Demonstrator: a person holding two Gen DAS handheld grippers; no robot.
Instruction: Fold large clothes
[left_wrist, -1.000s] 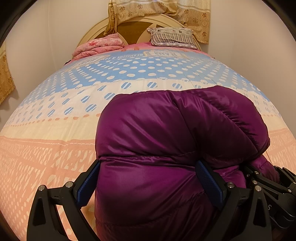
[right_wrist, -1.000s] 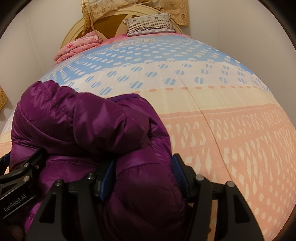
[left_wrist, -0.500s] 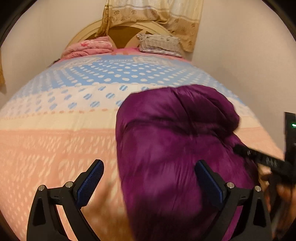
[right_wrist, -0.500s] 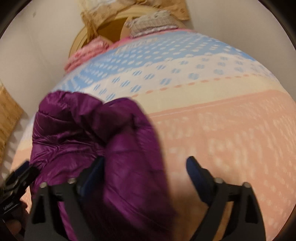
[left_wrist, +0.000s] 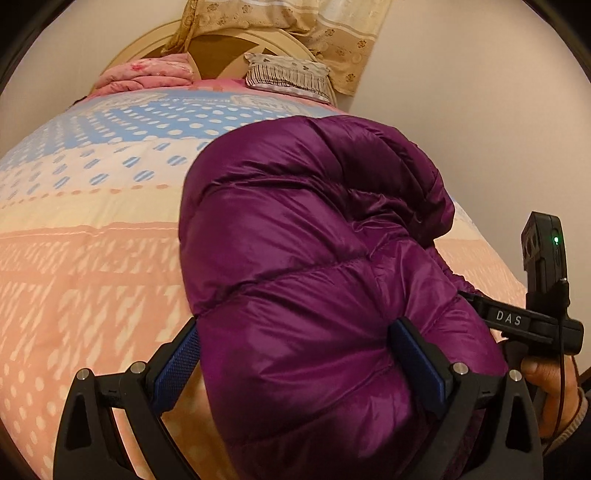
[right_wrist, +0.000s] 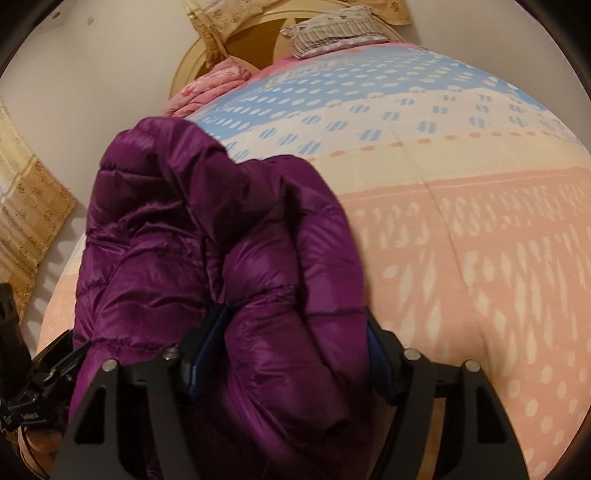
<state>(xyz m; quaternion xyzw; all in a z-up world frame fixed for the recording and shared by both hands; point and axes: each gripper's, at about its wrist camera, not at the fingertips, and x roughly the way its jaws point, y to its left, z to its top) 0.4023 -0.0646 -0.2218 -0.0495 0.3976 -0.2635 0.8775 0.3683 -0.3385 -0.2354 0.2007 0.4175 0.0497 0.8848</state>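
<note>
A puffy purple jacket (left_wrist: 314, 229) lies bunched on the bed's patterned quilt (left_wrist: 92, 258). My left gripper (left_wrist: 299, 365) stands wide, and the jacket's near bulge fills the gap and touches both blue pads (left_wrist: 177, 365). In the right wrist view, the jaws of my right gripper (right_wrist: 291, 350) are closing with a thick fold of the jacket (right_wrist: 184, 240) pinched between them. The right gripper's body (left_wrist: 517, 321) and the hand holding it show at the right edge of the left wrist view. The jacket's underside is hidden.
At the head of the bed lie a pink folded blanket (left_wrist: 144, 74) and a striped pillow (left_wrist: 288, 75) against a round headboard (right_wrist: 258, 37). A curtain (right_wrist: 26, 206) hangs at the left. A wall (left_wrist: 480, 110) runs along the right of the bed.
My right gripper opened off the jacket, then closed again on a fold of it. The jacket slid clear of my left gripper's left pad, then filled the gap between the pads again.
</note>
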